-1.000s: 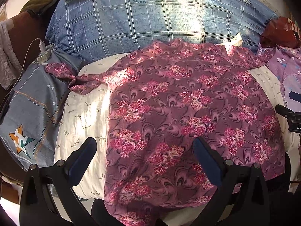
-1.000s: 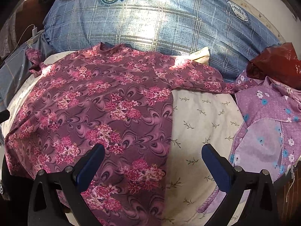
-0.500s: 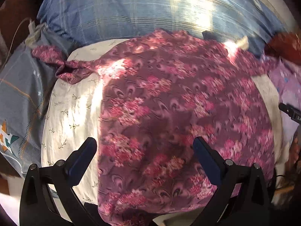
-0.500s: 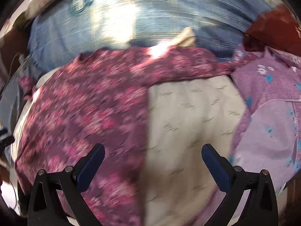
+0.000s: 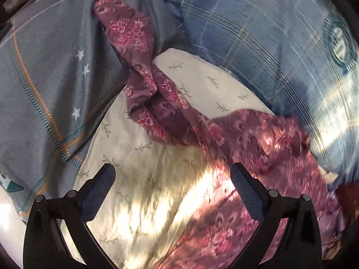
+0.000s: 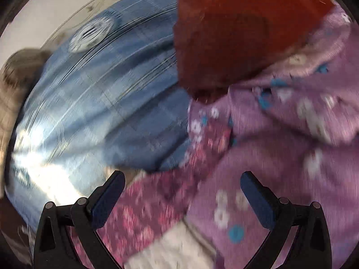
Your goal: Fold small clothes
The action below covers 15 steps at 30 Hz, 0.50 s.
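Beyond wide left jaws, twisted floral sleeve (image 5: 143, 83)

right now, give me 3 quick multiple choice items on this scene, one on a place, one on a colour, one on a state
1. Where does the end of the floral shirt's sleeve lie?
A. on the grey starred pillow
B. on the red bag
C. between the fingers

2. What colour is the big plaid pillow?
A. green
B. blue
C. white

3. How is the left gripper?
A. shut on the sleeve
B. shut, holding nothing
C. open

Answers:
1. A, the sleeve end runs up onto the starred fabric.
2. B, blue checks show in both views.
3. C, its fingers stand wide apart, nothing between them. The right gripper is open too.
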{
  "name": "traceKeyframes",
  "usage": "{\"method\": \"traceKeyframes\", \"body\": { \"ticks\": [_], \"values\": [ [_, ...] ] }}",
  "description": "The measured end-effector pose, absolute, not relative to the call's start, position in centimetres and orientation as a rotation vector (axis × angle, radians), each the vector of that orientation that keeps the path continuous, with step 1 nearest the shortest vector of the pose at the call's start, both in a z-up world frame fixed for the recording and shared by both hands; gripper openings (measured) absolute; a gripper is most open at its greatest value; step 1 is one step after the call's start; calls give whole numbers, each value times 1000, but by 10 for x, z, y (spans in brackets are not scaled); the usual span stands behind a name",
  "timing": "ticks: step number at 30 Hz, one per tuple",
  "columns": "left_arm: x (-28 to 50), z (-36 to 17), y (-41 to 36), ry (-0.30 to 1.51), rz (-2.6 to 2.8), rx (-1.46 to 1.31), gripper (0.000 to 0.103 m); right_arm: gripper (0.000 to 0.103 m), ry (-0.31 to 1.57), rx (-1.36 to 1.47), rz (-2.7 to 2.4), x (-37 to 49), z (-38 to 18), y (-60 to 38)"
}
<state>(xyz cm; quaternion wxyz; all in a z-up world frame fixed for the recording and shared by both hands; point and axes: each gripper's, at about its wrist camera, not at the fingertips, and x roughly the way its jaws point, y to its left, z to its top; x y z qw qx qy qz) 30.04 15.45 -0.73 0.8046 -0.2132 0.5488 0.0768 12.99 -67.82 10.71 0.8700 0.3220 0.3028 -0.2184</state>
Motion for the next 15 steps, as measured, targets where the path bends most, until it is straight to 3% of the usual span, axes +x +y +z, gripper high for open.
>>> {"method": "traceKeyframes", "body": {
  "ticks": [11, 12, 13, 15],
  "values": [
    [352, -35, 155, 1209, 221, -562, 103, 100, 1010, 401, -686, 226, 20, -712],
    [358, -39, 154, 1218, 234, -564, 103, 88, 1027, 382, -692, 229, 14, -710],
    [363, -44, 153, 1223, 237, -572, 103, 67, 1036, 377, -675, 232, 9, -707],
    [370, -51, 152, 1225, 235, -599, 102, 45, 1032, 400, -652, 231, 6, -706]
  ]
}}
